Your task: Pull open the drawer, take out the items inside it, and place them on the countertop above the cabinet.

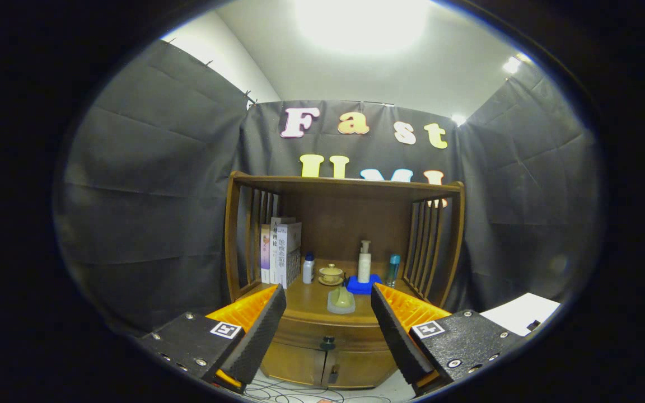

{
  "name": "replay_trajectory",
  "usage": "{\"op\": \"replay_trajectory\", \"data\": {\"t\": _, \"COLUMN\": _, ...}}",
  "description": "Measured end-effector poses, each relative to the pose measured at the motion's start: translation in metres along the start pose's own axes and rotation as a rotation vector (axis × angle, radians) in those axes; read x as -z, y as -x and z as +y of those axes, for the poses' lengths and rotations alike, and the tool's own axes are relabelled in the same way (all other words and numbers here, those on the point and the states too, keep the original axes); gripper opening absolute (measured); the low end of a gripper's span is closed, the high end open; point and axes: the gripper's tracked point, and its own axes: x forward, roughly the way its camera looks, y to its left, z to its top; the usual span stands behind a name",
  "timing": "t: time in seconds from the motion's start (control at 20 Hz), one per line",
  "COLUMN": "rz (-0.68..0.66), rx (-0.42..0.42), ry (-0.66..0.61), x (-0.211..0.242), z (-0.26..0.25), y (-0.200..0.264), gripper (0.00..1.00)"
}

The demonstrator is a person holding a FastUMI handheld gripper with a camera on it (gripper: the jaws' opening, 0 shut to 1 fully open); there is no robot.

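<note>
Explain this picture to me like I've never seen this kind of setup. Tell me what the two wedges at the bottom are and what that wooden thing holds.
The camera rides on a hand-held gripper and looks forward along it; the two wedges are its fingers, spread open and holding nothing. Beyond them stands a wooden cabinet. Its drawer, with a dark knob, looks closed. On the countertop stand books, a small white bottle, a lidded teacup, a pump bottle on a blue tray, a teal bottle and a pale dish nearest you.
</note>
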Motion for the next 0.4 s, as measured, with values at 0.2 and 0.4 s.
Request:
{"op": "replay_trajectory", "data": {"t": 0.2, "rz": -0.001, "rx": -0.030, "ry": -0.064, "x": -0.002, "z": 0.022, "y": 0.010, "gripper": 0.95}}
{"op": "replay_trajectory", "data": {"t": 0.4, "rz": 0.024, "rx": -0.037, "ry": -0.071, "x": 0.007, "z": 0.029, "y": 0.009, "gripper": 0.95}}
